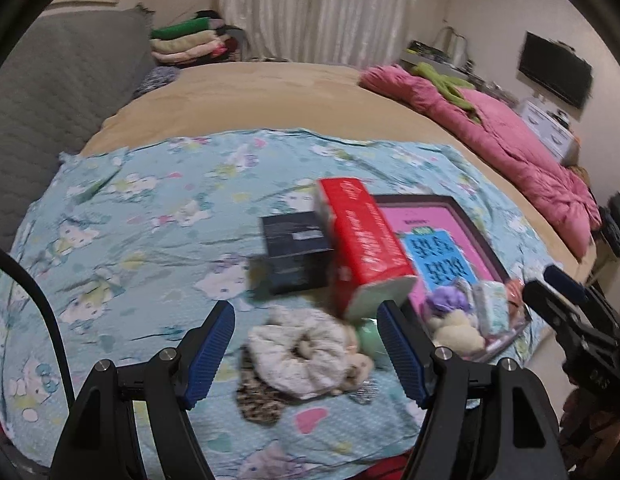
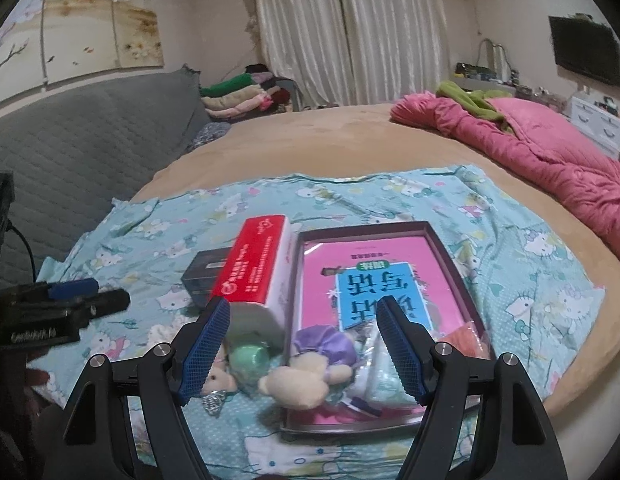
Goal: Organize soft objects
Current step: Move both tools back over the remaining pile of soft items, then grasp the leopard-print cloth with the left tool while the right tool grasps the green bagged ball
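**Both jaws spread and empty over the soft things on the bed**

Left wrist view: the left gripper hangs over a light-blue cartoon-print cotton sheet spread on a tan bed. Its jaws are spread apart and grasp nothing. Between them, lying on the sheet near its front edge, is a cream fluffy fabric scrunchie, with a leopard-print scrap of cloth just in front of it. Behind the scrunchie a long red-and-white tissue pack leans across a dark navy cardboard box. To the right sits a shallow dark-rimmed rectangular tray lined with a pink-and-blue printed sheet; a small cream-and-purple plush toy lies at its near end. The right gripper shows at the right edge of the view.

Right wrist view: the right gripper is above the near end of the tray, its jaws likewise released, nothing between the pads. The plush toy lies across the tray's near left corner, partly over the rim. Just left of it, on the sheet, are a mint-green round soft object and a small pale plush figure. The tissue pack runs beside the tray's left rim, with the navy box behind it. A crumpled pink quilt lies along the bed's right edge. The left gripper shows at the left.
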A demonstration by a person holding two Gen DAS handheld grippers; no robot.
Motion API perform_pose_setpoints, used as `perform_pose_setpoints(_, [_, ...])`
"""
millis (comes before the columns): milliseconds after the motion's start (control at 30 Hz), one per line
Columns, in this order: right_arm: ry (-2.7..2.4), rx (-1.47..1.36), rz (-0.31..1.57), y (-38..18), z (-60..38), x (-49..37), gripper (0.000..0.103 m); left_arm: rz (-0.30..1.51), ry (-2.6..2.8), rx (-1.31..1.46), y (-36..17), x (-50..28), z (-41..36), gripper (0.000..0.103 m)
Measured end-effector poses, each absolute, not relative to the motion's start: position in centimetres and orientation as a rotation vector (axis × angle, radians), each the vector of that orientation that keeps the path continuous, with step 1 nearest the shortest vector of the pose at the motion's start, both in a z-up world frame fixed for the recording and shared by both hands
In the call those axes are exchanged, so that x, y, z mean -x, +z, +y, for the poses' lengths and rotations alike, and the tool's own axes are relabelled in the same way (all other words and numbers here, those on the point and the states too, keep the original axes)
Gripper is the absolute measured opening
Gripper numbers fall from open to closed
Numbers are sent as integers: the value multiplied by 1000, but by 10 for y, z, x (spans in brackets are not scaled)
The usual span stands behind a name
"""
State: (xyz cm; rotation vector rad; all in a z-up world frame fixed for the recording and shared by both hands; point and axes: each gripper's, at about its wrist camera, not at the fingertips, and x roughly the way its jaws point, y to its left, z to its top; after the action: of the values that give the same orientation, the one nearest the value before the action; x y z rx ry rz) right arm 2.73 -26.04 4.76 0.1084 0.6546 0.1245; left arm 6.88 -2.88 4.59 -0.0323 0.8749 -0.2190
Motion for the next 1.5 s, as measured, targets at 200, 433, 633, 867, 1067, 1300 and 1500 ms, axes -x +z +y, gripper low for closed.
perform_pose_setpoints(200, [166, -61, 672, 47, -237, -26, 77, 887, -160, 83, 43, -69, 8, 73])
perform_pose_setpoints(433, [190, 3, 700, 38, -218, -30, 77, 922, -133, 108, 26, -67, 30, 73])
perform_pose_setpoints(633, [204, 69, 743, 24, -205, -35, 77, 982, -145, 105, 1, -64, 38, 73])
perform_pose_setpoints(867, [199, 132, 804, 3, -197, -44, 77, 1091, -174, 72, -41, -62, 34, 73])
perform_pose_setpoints(1067, [217, 186, 865, -19, -192, -54, 77, 1150, -201, 41, -67, -65, 25, 73])
perform_pose_setpoints(1300, [243, 339, 902, -39, -176, -69, 77, 1180, -239, 15, -82, -67, 15, 73])
perform_pose_setpoints(1500, [238, 601, 887, -63, -151, -78, 77, 1173, -243, 30, -89, -69, 16, 72])
